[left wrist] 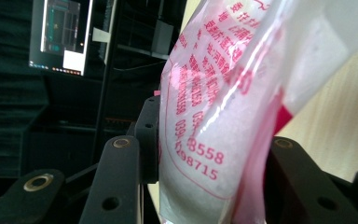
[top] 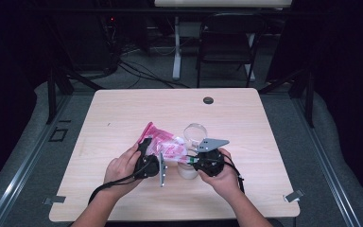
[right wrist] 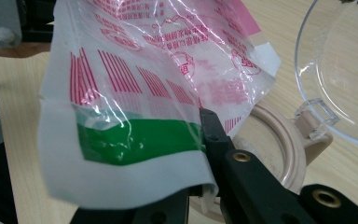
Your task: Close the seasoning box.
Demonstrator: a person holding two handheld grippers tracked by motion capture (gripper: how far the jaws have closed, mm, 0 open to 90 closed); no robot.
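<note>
Left tongs pinch the pink bag above the surface, its edges well clear all round. The bag's long axis slants down rightward to the right tongs, which pinch its green-striped end over the jar.

The pink-printed plastic bag hangs above the middle of the pale wooden worktop, between the left gripper on its left and the right gripper on its right. Below the bag's right end stands the beige round container, probably on the worktop, its clear hinged lid open behind it. A black folding chair stands beyond the worktop's far edge.
</note>
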